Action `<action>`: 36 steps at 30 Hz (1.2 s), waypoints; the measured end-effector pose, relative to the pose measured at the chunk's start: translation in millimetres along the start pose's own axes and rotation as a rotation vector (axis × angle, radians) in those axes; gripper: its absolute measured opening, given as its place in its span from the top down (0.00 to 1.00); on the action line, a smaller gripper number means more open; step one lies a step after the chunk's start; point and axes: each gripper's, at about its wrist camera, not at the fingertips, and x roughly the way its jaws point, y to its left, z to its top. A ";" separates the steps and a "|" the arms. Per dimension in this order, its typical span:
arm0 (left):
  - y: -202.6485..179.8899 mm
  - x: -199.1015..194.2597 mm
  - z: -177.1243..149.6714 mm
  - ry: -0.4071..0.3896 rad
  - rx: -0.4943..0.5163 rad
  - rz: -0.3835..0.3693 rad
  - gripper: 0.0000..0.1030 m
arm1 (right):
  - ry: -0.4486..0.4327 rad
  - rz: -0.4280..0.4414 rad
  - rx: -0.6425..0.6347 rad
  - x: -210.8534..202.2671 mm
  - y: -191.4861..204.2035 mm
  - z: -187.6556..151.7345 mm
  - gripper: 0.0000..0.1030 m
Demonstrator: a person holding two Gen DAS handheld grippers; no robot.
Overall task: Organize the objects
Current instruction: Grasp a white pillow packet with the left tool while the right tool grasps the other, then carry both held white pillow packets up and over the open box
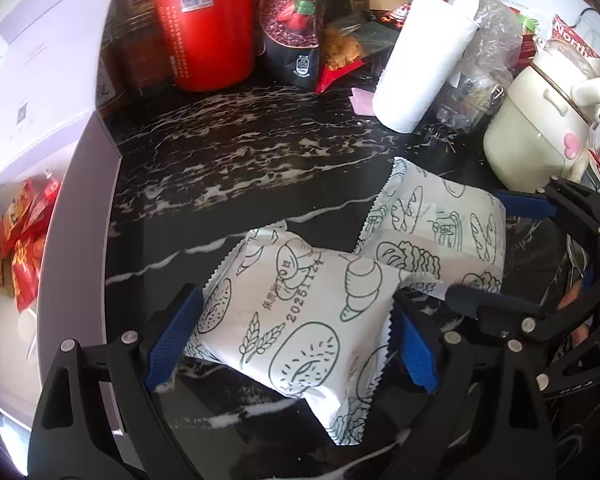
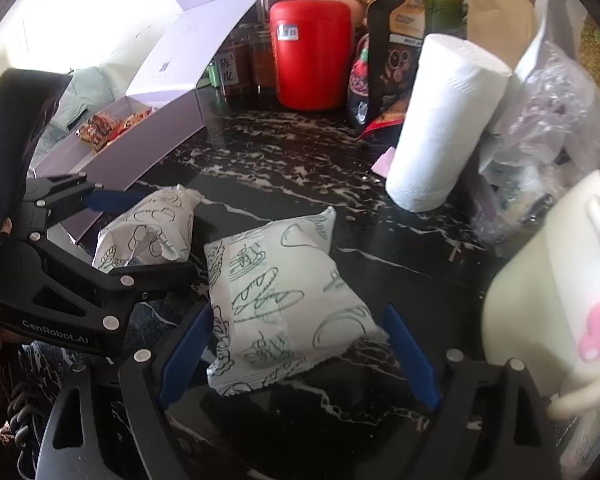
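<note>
Both units same build: left gripper (image 1: 296, 334) and right gripper (image 2: 300, 350) are matte black plastic frames with triangular cut-outs in the arms and round silver rivets/screws at every pivot. Fingers (image 1: 174, 338) carry blue textured pads on the inner faces, cross-hatched grip pattern. White "GenRobot.AI" lettering (image 2: 54, 331) is printed on the side of the left unit's body, seen from the right camera. Coiled black cable (image 2: 22, 412) hangs below that unit.
</note>
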 end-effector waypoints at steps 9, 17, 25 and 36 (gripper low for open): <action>7.4 13.2 -3.1 -0.047 0.008 -0.001 0.07 | 0.032 -0.028 -0.030 18.6 6.9 2.1 0.09; 5.6 8.2 -8.9 -0.056 0.038 -0.021 0.23 | 0.032 -0.021 -0.029 12.3 12.9 -1.6 0.32; 6.4 -3.7 -18.6 -0.045 -0.014 -0.033 0.35 | 0.026 -0.021 0.038 -1.8 12.0 -10.5 0.42; -9.2 -32.2 -37.6 -0.056 -0.003 -0.023 0.35 | -0.008 -0.016 0.038 -35.8 18.7 -31.0 0.45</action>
